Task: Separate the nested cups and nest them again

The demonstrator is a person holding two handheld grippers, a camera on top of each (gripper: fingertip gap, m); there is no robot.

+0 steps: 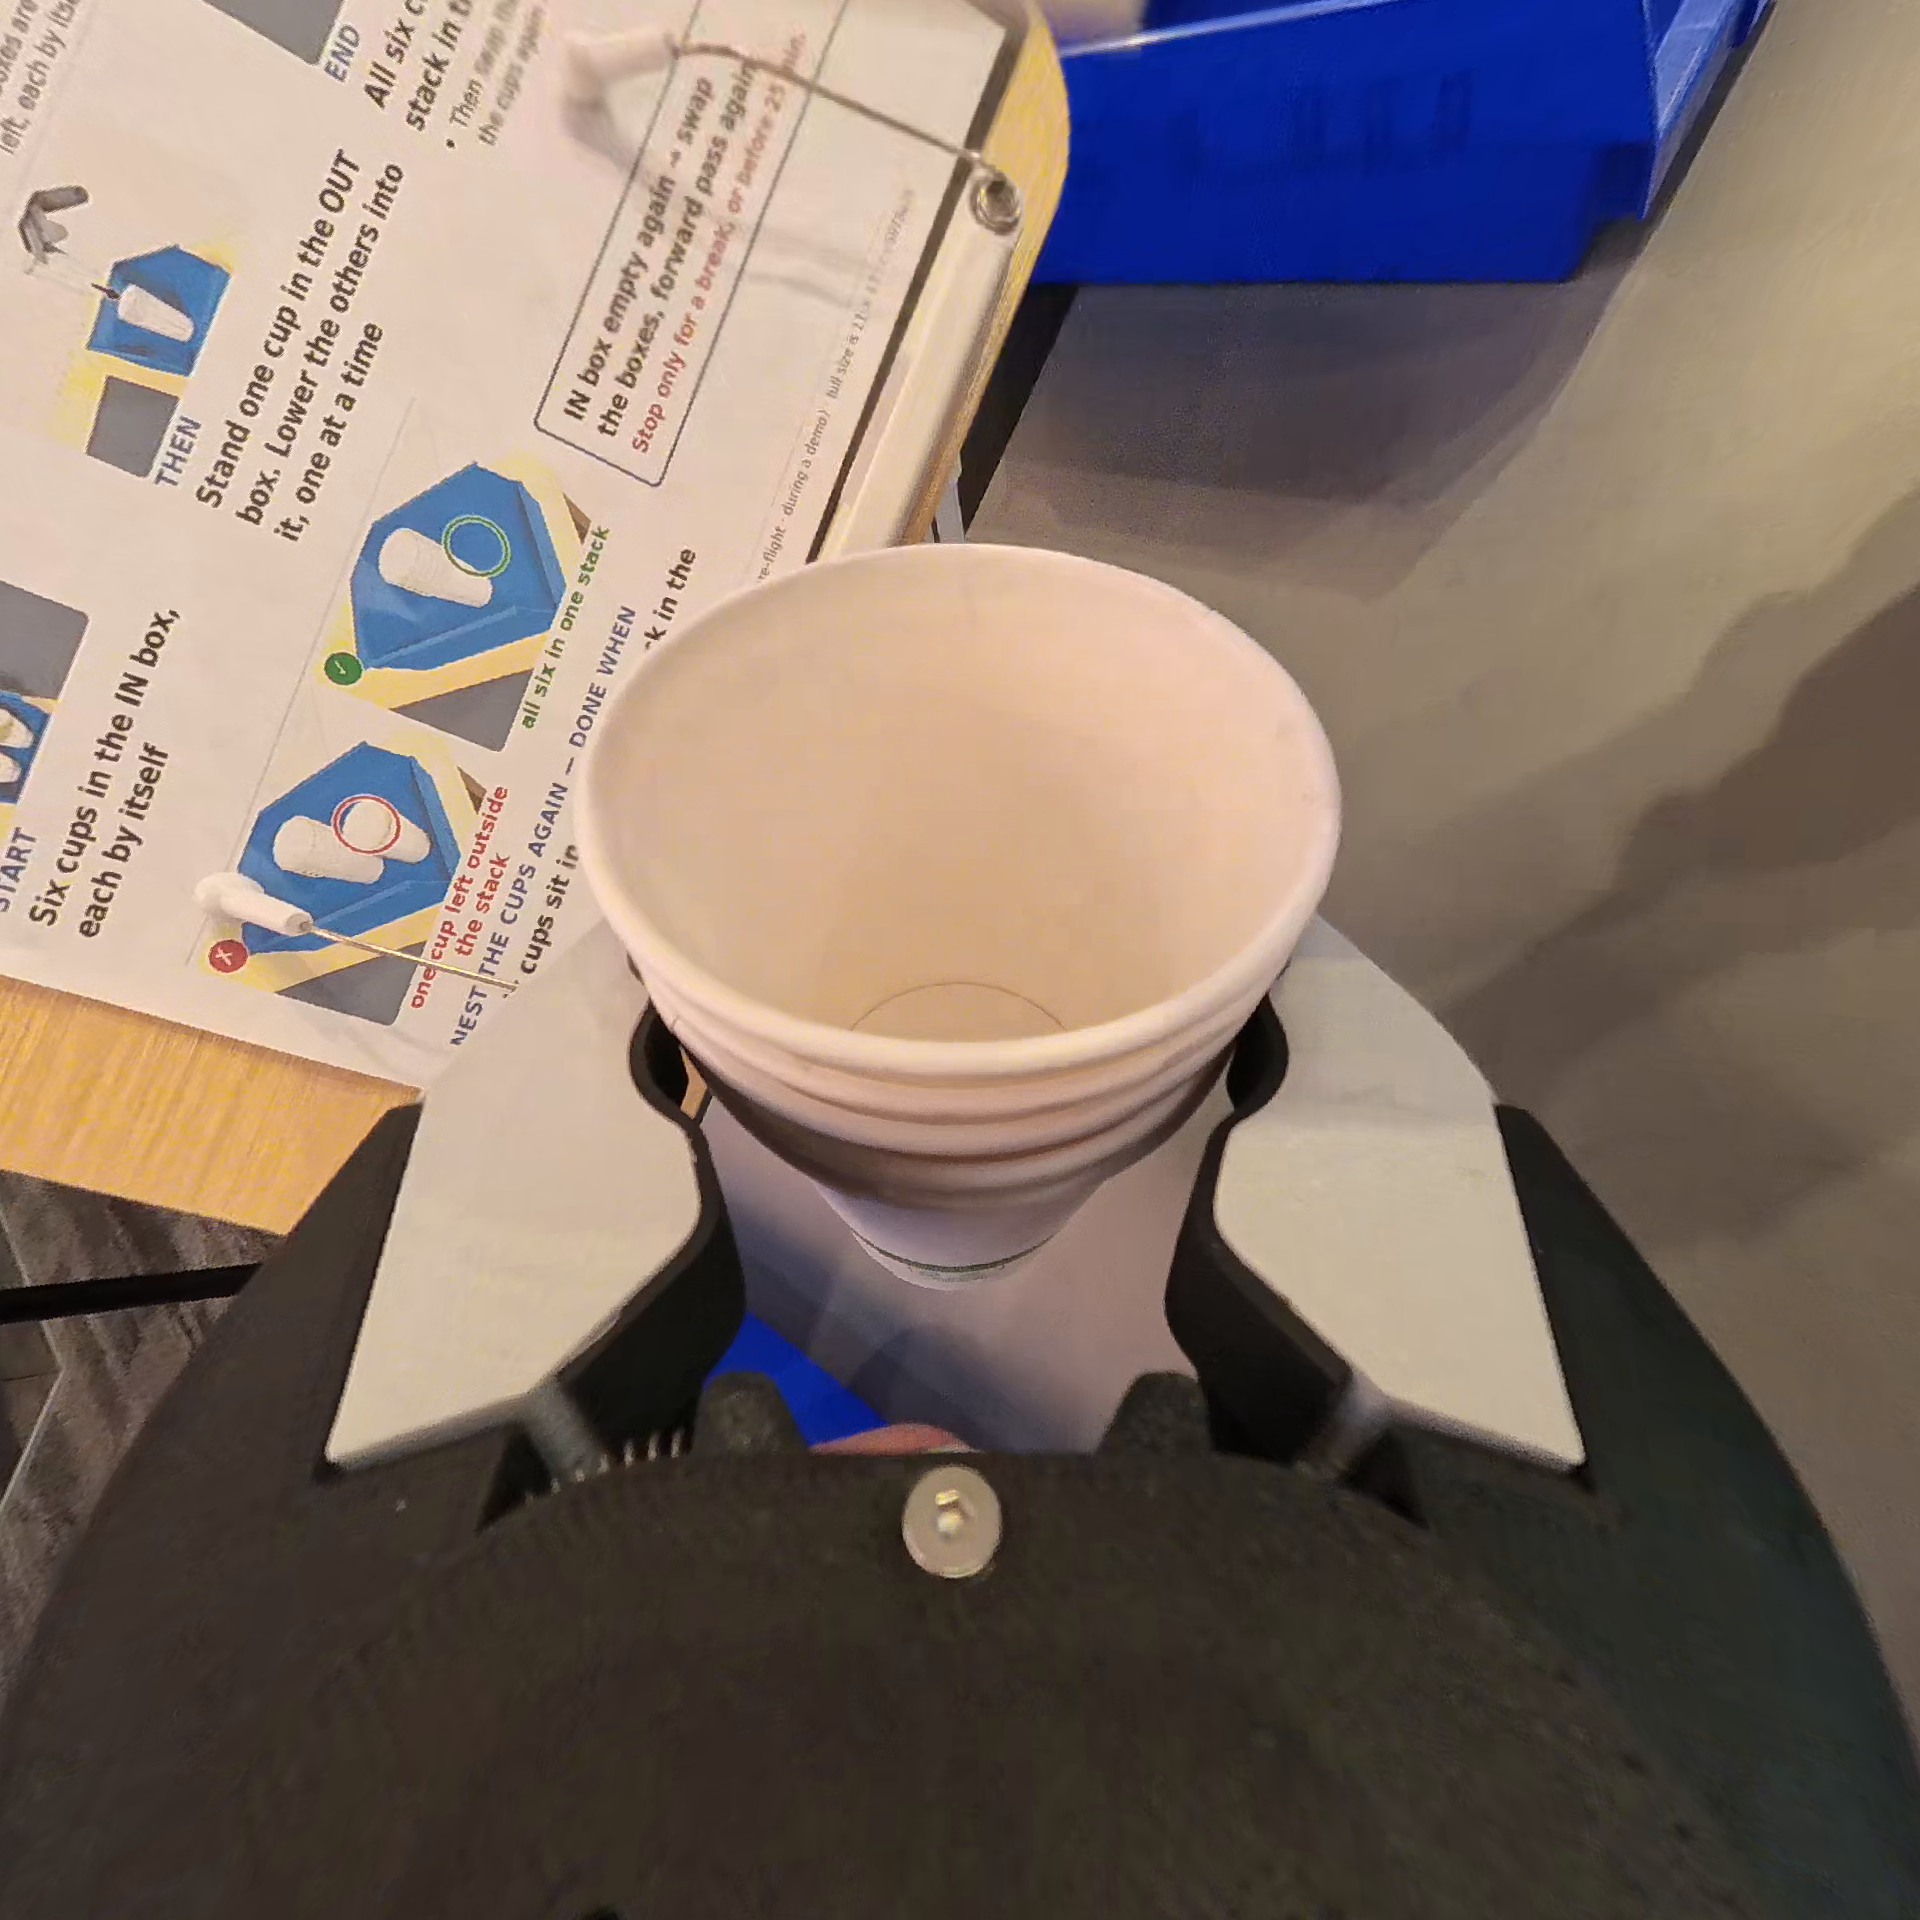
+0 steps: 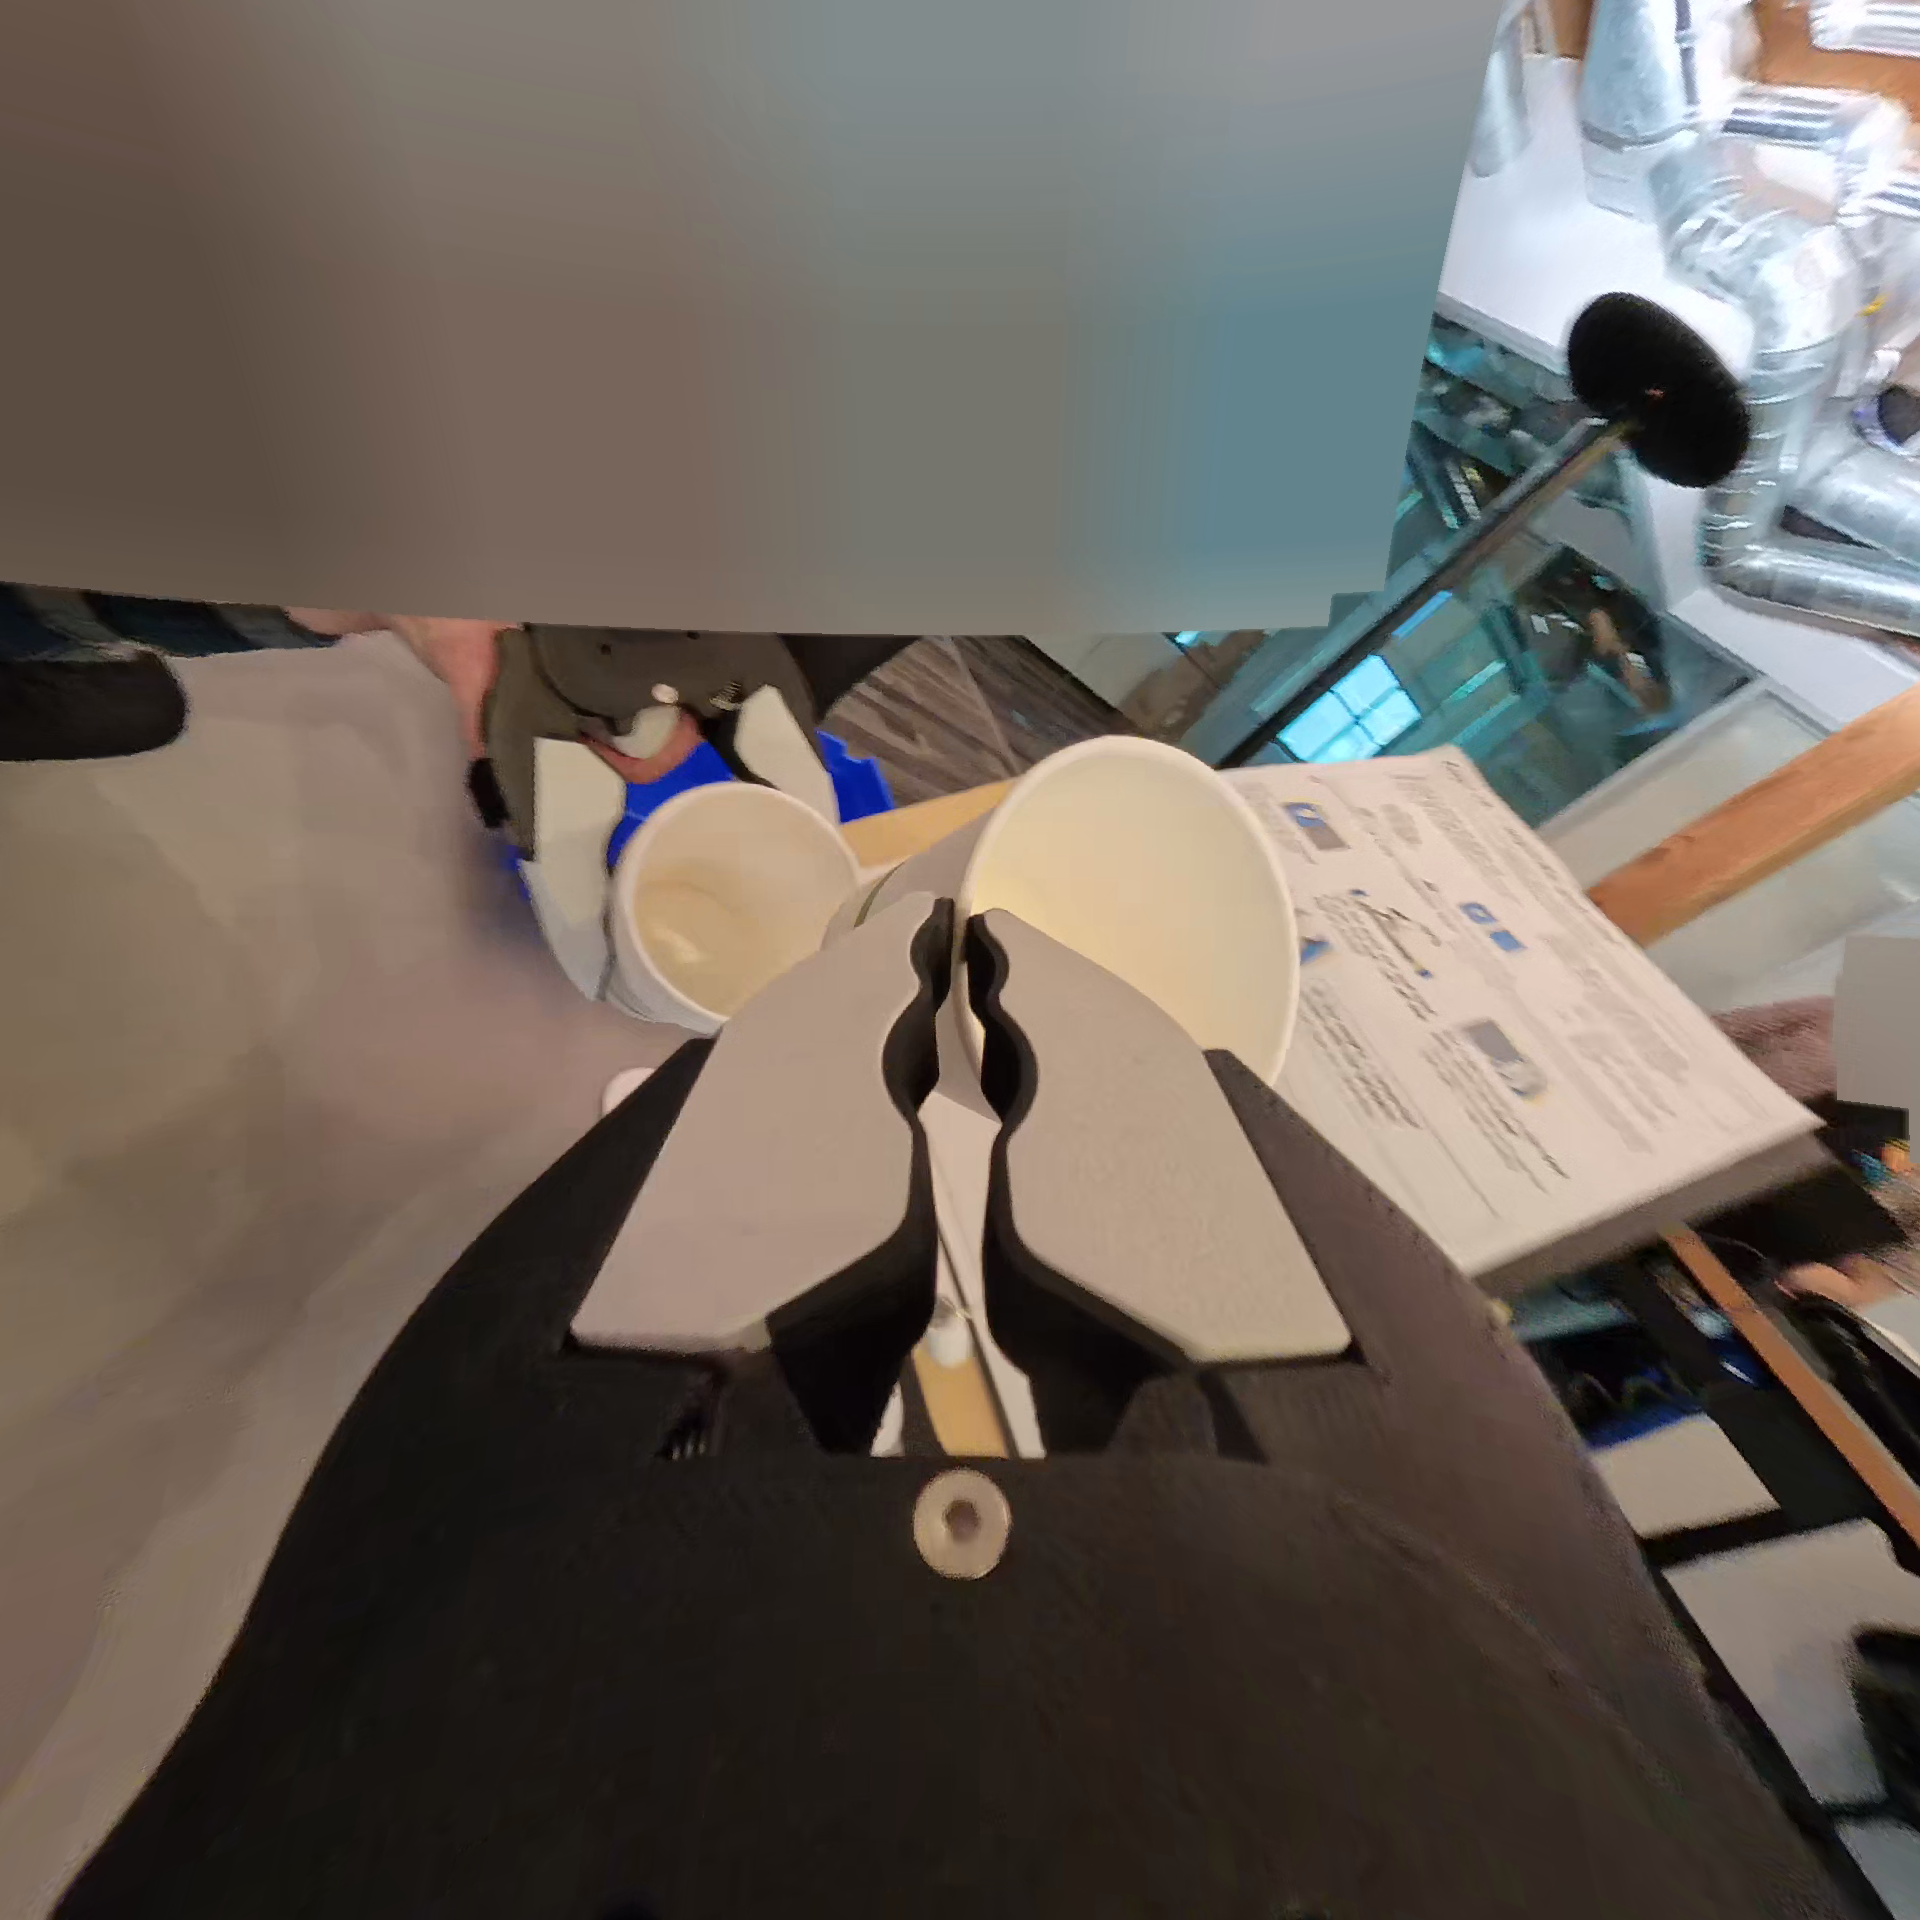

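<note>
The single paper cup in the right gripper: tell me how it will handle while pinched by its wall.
The single paper cup probably flexes: the right gripper pinches one thin wall near the rim. Empty, so likely very light. Held by one side only, it may pivot or slip.

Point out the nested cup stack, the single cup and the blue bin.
nested cup stack (image 1: 956, 831), left wrist view, inner wall.
single cup (image 2: 1143, 914), right wrist view, inner wall.
blue bin (image 1: 1351, 156), left wrist view, side wall.

Printed instruction sheet (image 1: 343, 436) lying on wooden board (image 1: 156, 1091), bearing headings, coloured captions, boxed note, small diagrams; same sheet (image 2: 1475, 997) showing blurred in right wrist view.
</note>
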